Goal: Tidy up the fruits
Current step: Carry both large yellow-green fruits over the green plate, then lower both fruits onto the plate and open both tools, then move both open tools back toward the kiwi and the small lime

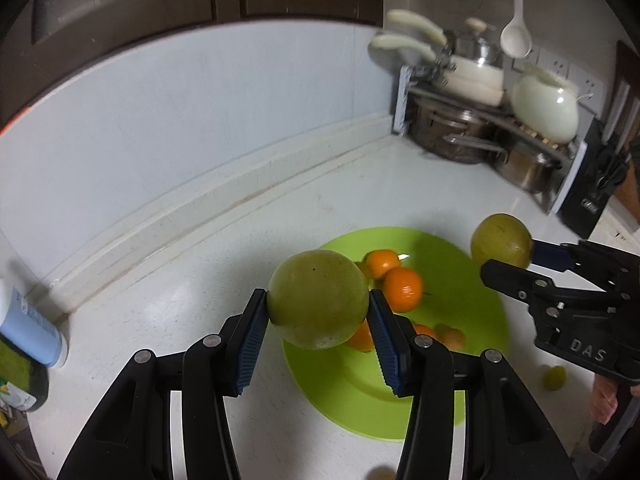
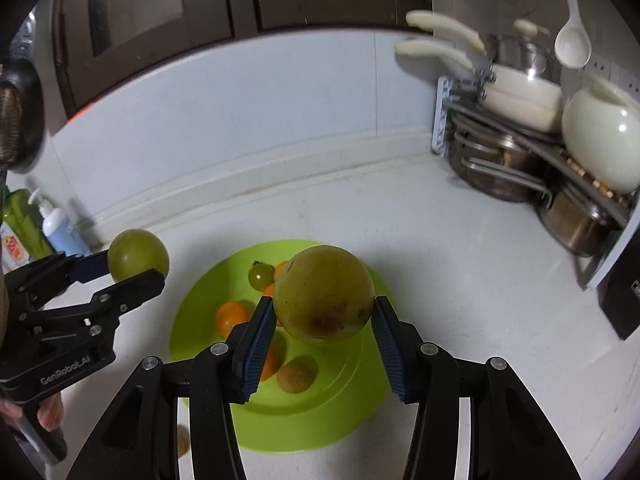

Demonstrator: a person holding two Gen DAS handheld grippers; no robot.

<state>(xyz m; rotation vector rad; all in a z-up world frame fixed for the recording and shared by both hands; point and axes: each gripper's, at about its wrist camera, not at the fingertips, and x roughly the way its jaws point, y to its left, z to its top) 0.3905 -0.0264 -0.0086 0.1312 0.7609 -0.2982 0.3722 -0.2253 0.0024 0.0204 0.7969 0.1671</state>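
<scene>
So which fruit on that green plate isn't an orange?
Find the green plate on the white counter. Near its far edge, beside the oranges, sits a small green tomato. It is the only green fruit lying there; the two bigger green fruits are held up in grippers.

raised letters "das" stand on the black body of the right claw (image 1: 508,256), read in the left wrist view. white lettering "genrobot.ai" runs along the black body of the left claw (image 2: 138,268), read in the right wrist view. a small pale mark on the black knife block (image 1: 588,204) at the right of the desk and the print on the bottles (image 2: 60,228) at the left are too blurred to read.
</scene>
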